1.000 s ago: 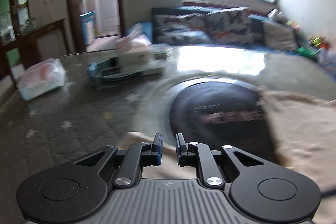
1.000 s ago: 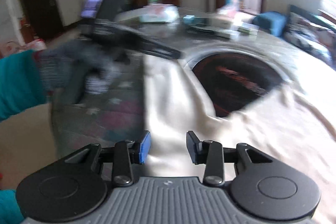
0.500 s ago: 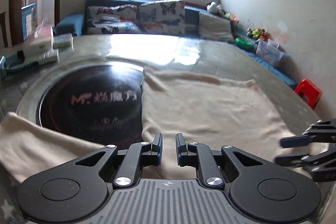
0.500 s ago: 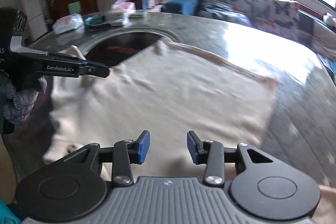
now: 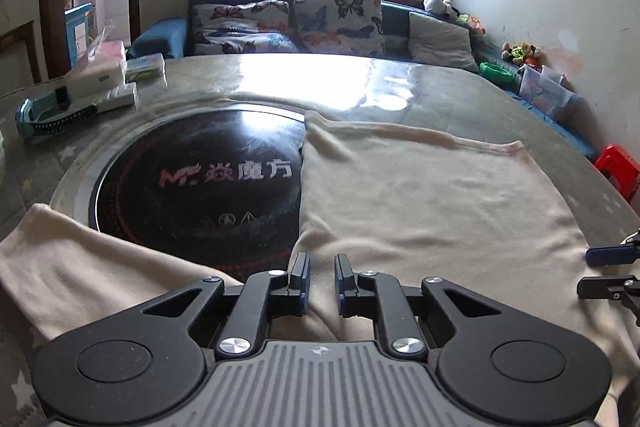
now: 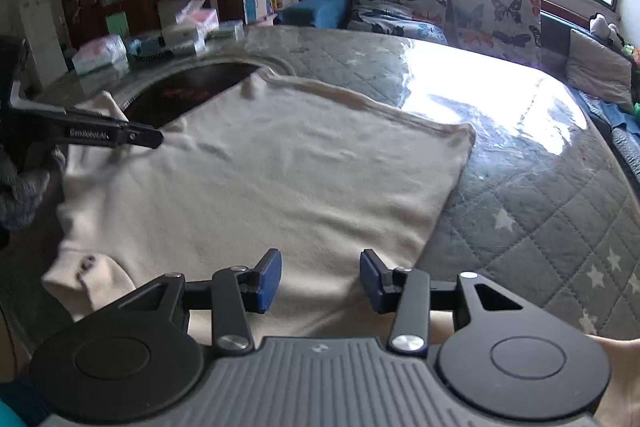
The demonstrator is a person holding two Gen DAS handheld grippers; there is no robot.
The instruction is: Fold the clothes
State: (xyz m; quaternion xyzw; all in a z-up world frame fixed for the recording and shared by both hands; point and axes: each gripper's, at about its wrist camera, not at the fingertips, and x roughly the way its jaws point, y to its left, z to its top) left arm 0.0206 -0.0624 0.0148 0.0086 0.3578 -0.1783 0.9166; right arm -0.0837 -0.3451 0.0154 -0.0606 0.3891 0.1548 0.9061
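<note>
A cream garment (image 5: pixel 420 195) lies spread flat on a round table, one sleeve (image 5: pixel 72 267) stretched out to the left. It also shows in the right wrist view (image 6: pixel 260 187). My left gripper (image 5: pixel 322 281) hovers low over the garment's near edge, jaws a narrow gap apart, holding nothing; it appears from the side in the right wrist view (image 6: pixel 120 137). My right gripper (image 6: pixel 320 281) is open and empty above the garment's near edge; its fingertips (image 5: pixel 608 255) show at the right of the left wrist view.
A black round hotplate (image 5: pixel 200 179) sits in the table's middle, partly under the garment. Boxes and packets (image 5: pixel 92 83) lie at the table's far left. A sofa with butterfly cushions (image 5: pixel 320 23) stands behind. A quilted table cover (image 6: pixel 560 211) lies right of the garment.
Both grippers swung round from the left side of the table and now face the spread garment. Since half a second ago they have only shifted slightly. Jaw gaps are unchanged.
</note>
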